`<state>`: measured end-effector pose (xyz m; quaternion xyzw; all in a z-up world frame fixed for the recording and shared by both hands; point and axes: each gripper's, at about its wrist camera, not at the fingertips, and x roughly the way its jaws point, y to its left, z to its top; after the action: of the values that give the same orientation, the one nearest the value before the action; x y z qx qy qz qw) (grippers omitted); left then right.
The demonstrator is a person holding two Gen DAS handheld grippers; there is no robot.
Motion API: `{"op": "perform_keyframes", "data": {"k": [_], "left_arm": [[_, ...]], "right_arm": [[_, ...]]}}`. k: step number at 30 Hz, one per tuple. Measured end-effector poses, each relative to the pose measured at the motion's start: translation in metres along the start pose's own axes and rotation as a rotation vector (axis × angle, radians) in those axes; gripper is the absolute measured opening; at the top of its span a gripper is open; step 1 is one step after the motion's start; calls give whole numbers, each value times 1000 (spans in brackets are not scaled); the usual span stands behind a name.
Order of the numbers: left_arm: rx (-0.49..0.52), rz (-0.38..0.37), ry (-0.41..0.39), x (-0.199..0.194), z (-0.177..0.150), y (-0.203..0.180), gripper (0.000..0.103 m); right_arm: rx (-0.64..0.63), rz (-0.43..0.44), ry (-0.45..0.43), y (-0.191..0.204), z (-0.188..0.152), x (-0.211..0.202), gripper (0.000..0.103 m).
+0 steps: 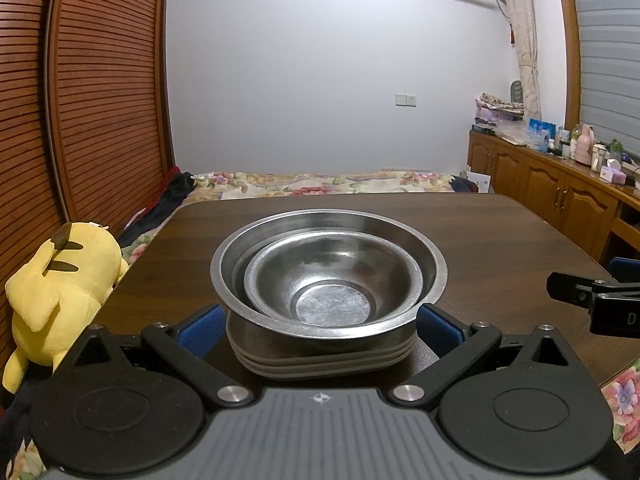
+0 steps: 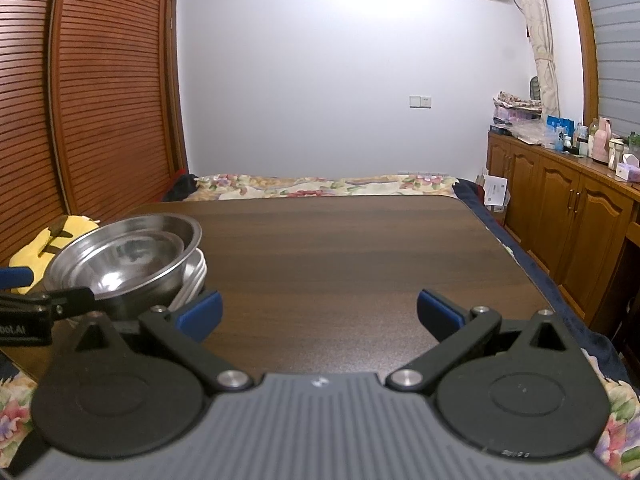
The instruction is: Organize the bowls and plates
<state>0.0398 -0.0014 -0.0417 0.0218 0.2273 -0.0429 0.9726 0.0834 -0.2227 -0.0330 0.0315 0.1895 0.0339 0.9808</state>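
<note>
Nested round steel bowls atop stacked grey plates sit between the left gripper's spread jaws; right gripper, also spread, holds nothing

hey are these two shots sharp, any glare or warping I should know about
Left wrist view: steel bowls in focus, soft sheen on the inner bowl, slatted doors bowed by the fisheye. Right wrist view: table sharp, bright hotspot inside the bowls, corners darkened.
</note>
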Motion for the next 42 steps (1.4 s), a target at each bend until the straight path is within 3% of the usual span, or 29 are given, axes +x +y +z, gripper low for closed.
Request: {"op": "perform_keyframes", "data": {"k": [42], "left_arm": [[4, 3, -6, -1, 2, 1, 103]], "right_arm": [[5, 0, 2, 2, 0, 3, 103]]}}
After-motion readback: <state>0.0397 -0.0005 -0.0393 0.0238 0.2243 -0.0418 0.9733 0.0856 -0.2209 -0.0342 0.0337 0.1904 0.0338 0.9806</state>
